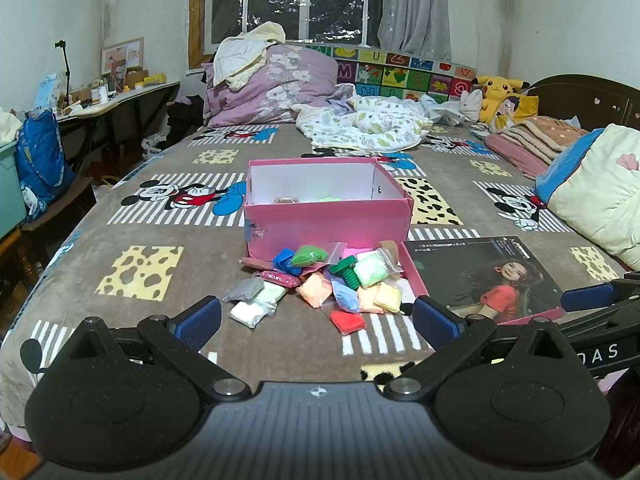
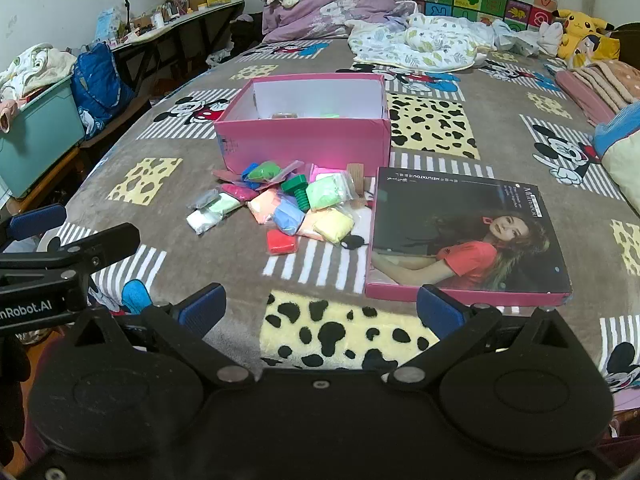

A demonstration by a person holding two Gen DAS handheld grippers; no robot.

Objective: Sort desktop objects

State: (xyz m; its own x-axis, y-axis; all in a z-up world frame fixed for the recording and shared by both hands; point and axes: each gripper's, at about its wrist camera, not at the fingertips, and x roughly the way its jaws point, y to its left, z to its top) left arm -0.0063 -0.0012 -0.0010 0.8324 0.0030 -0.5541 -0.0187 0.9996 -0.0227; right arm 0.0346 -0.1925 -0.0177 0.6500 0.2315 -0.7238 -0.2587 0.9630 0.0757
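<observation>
Both grippers hover low over the near edge of the bed, each empty with its blue ribbed pads spread wide: left gripper, right gripper. Left gripper's body, seen from the right wrist view, carries white lettering "nRobot.AI"; the right one, seen from the left wrist view, reads "DAS", the rest cut off.

Task items: a heap of small clay packets in clear plastic bags sits mid-bed, touching the front wall of the pink box. Colours noted: grey, white, mint, peach, blue, yellow, pale green. A red packet lies at the near edge of the heap. A green plastic bolt, threaded shank, rests among the bags.

Pink box: cardboard, rectangular, open top, white inside, a few small items on its floor, not identifiable.

Box lid lies flat just right of the heap, pink rim, glossy print of a woman in an orange top, text "Meiliyatou".

Bed cover: fuzzy grey fabric, Mickey Mouse panels, cheese and spotted patches.
</observation>
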